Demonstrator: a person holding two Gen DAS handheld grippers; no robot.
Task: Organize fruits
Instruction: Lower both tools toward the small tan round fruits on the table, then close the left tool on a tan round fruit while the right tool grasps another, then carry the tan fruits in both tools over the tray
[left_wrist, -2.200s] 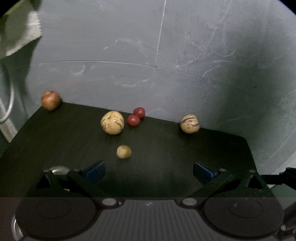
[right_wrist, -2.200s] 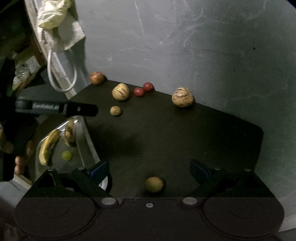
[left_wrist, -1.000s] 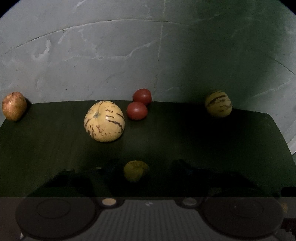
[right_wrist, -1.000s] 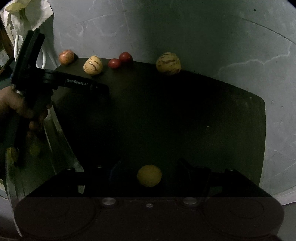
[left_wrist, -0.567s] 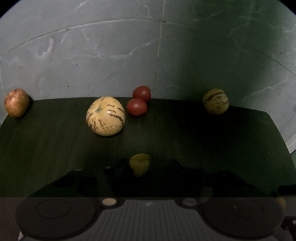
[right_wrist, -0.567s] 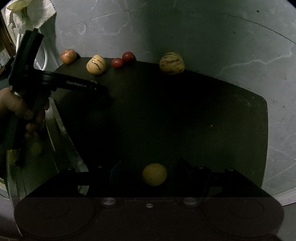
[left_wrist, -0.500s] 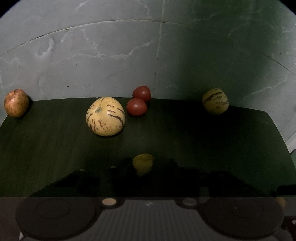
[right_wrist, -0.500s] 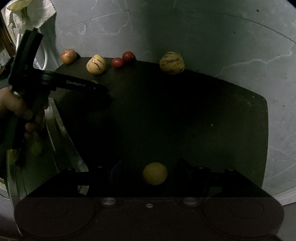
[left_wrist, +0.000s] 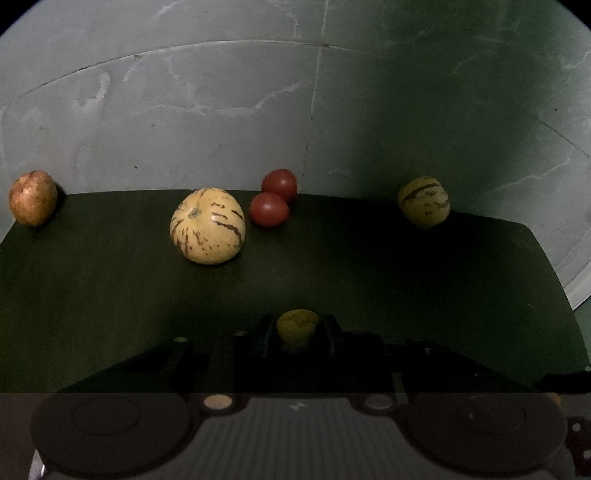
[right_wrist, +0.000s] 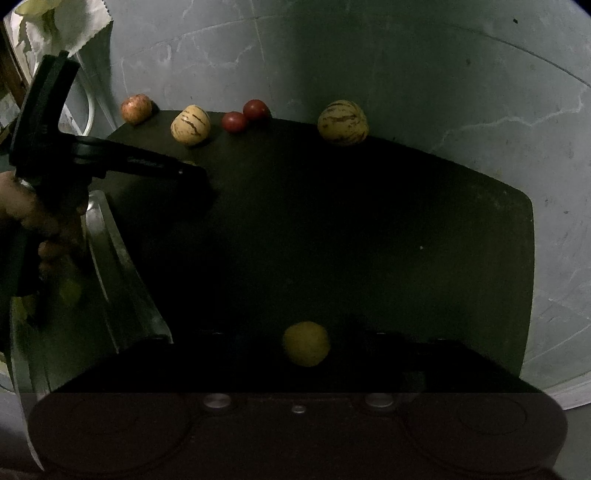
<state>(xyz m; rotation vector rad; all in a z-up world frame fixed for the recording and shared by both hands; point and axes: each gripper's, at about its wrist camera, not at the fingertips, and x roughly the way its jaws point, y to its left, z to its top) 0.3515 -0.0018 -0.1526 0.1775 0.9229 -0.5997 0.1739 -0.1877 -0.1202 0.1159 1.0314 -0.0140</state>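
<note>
Left gripper (left_wrist: 297, 330) clamped on small yellow fruit (left_wrist: 297, 325), nearer than striped melon (left_wrist: 207, 226); right gripper (right_wrist: 306, 345) grip unclear, too dark.

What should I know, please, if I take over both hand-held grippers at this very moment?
Left hand-held gripper: shut on a small knobbly fruit, low over the table.
Right hand-held gripper: straddles a small smooth fruit near the front edge; too dark to tell if it grips.
Along the back edge: apple, two striped melons, two touching tomatoes.
Done: the metal tray on the left seems to hold some fruit, dimly seen.
Left: probably both small fruits to the tray, then the five at the back.
</note>
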